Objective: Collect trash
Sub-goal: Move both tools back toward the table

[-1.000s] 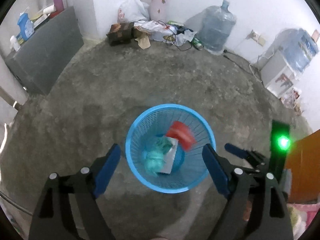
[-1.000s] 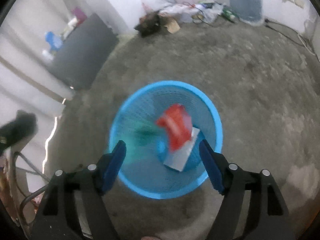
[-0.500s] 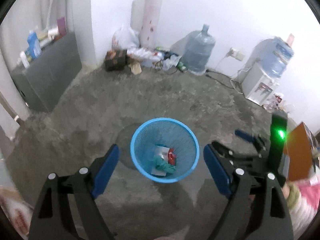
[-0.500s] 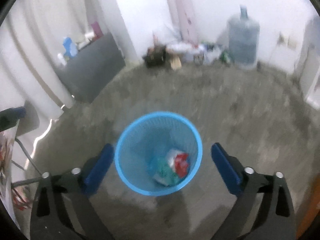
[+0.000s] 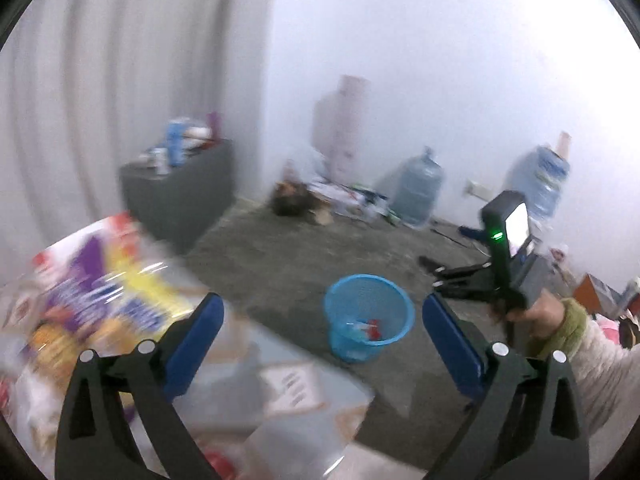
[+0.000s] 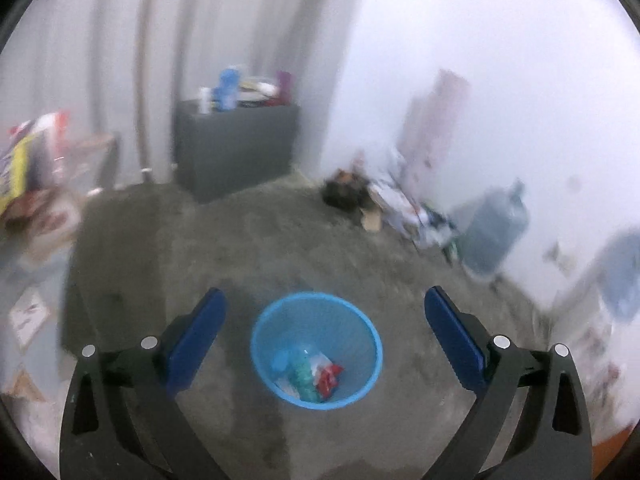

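Both your grippers, left (image 5: 320,340) and right (image 6: 324,340), have just opened wide (nothing between); they've risen from the bin (image 6: 316,350), trash (image 6: 310,374) dropped.

Both wrist views look down at the basket (image 5: 368,320) (shared).

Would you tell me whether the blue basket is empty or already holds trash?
It holds trash: the blue basket stands upright with a red wrapper and teal and white scraps at its bottom.
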A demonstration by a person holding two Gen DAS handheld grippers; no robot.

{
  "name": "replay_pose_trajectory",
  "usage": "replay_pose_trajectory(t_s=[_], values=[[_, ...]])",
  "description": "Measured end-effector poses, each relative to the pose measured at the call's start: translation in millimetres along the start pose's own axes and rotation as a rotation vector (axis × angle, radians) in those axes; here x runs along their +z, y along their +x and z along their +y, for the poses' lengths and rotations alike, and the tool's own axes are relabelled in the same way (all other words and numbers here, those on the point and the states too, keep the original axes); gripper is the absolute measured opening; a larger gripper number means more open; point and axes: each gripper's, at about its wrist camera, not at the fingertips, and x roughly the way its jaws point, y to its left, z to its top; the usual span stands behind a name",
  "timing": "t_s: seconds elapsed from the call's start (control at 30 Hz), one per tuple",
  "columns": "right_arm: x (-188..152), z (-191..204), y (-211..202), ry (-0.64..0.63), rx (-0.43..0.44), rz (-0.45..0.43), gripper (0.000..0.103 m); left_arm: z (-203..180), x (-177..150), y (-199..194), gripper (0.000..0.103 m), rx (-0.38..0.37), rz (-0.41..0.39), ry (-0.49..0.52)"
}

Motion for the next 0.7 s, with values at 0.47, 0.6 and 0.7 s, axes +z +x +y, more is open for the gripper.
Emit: replay_pose_trajectory(t_s=[0.47, 0.6, 0.7], values=[[61.3, 135.9, -60.3, -0.077, 0.544, -0.199, 0.095, 157.0, -128.1, -181.8, 0.098, 0.391, -0.162, -0.355], [62.3, 181.2, -62.8, -0.119, 0.636, -0.170, 0.089, 202.2, -141.5, -186.6, 0.097, 0.412, -0.152, -0.421], [60.8, 210.2, -56.9, -0.121, 0.739, -0.122, 0.081, 234.5, -146.5, -175.9, 0.097, 0.398, -0.133, -0.474]])
